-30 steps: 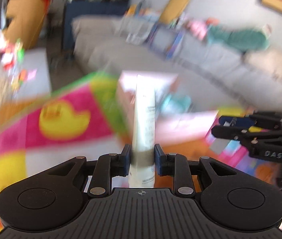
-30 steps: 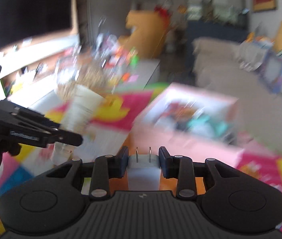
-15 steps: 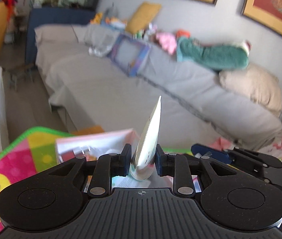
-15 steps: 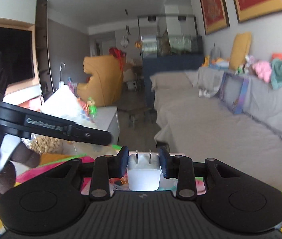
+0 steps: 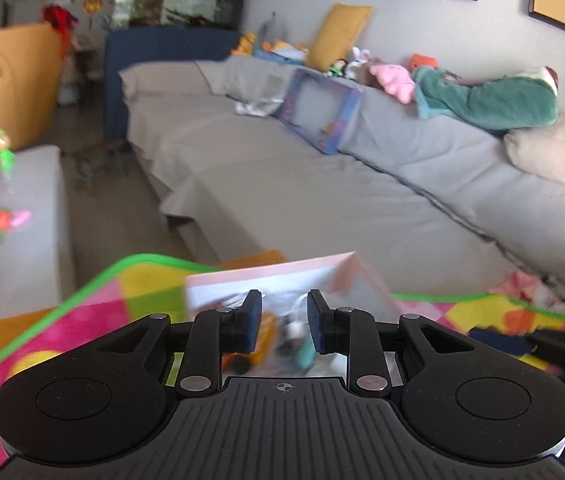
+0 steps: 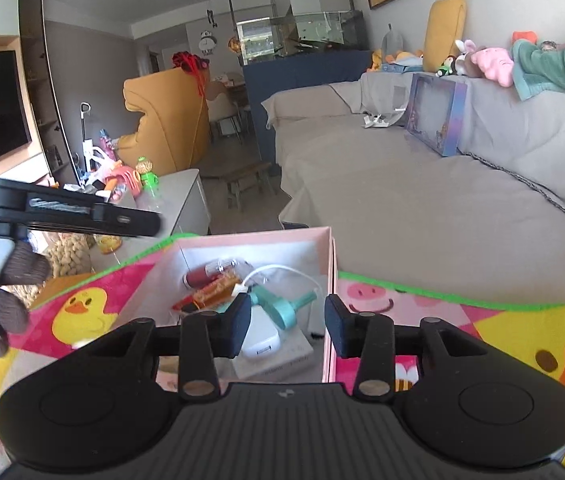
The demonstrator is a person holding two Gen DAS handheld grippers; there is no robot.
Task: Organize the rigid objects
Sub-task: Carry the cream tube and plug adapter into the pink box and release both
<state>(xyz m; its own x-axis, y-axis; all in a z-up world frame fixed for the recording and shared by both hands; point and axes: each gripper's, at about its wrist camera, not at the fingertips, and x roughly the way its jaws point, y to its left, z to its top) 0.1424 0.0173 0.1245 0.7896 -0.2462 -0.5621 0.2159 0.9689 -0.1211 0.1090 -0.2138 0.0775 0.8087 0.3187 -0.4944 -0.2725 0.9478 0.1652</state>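
A pink box [image 6: 324, 240] stands open on the play mat [image 6: 502, 332]. It holds a white charger [image 6: 260, 340], a teal tool [image 6: 282, 308], a white cable and reddish items. My right gripper [image 6: 287, 326] hovers over the box's near side. Its jaws are opening, and the charger lies free below the left pad, not pressed. In the left wrist view my left gripper [image 5: 284, 326] is open with nothing between its pads, and the blurred box [image 5: 266, 276] sits just beyond it. The left gripper's finger [image 6: 82, 212] and a gloved hand [image 6: 6, 300] show at the left.
A grey sofa [image 6: 422, 200] runs behind the box, with a purple framed box [image 6: 434, 120] leaning on its back. A low white table [image 6: 178, 196] with toys and a bag of peanuts [image 6: 68, 256] stands at the left. The mat's green edge [image 5: 142, 258] borders bare floor.
The white tube that stood in my left gripper is gone from its jaws. My right gripper has let go of the charger, which now lies in the box. Both grippers moved over the box.
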